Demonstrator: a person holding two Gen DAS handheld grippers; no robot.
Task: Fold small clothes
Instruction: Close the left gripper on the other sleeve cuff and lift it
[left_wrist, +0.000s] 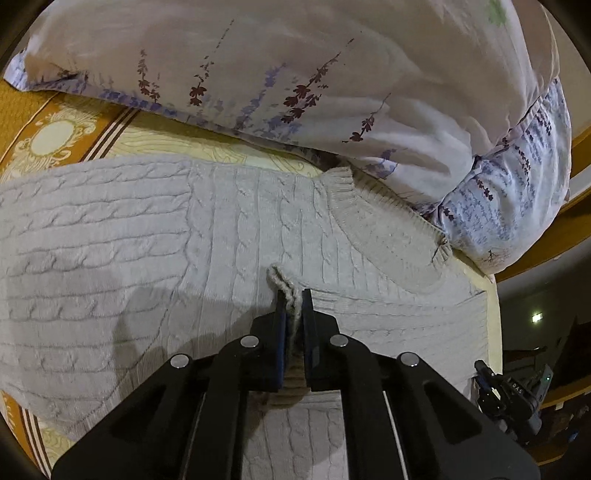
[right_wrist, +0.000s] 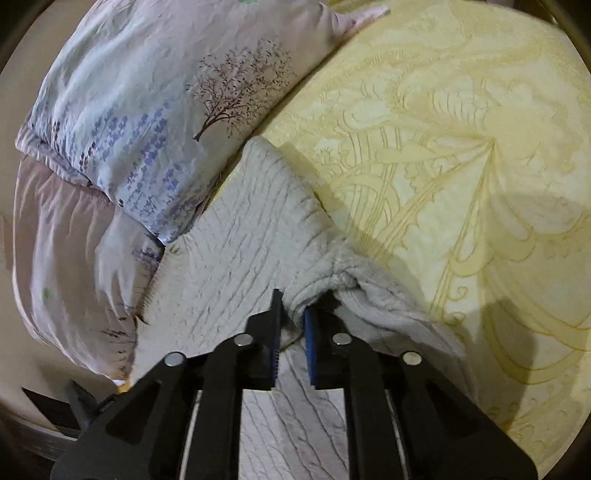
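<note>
Both grippers clamp the soft, floppy pale-grey cable-knit sweater (left_wrist: 155, 236) at lower centre, spread on the yellow patterned bedspread (right_wrist: 461, 147): left gripper (left_wrist: 293, 295) pinches a ribbed edge, right gripper (right_wrist: 293, 304) bunched knit; hems grip best.

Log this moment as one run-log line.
stage: mid-fold | left gripper: shut on sweater hem | right gripper: shut on sweater fold | surface: yellow bedspread | nearby: floral pillow

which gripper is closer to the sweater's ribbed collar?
Left. The left gripper pinches a fold of the grey sweater just below the ribbed collar. The right gripper grips bunched sweater elsewhere; no collar shows in its view.
</note>
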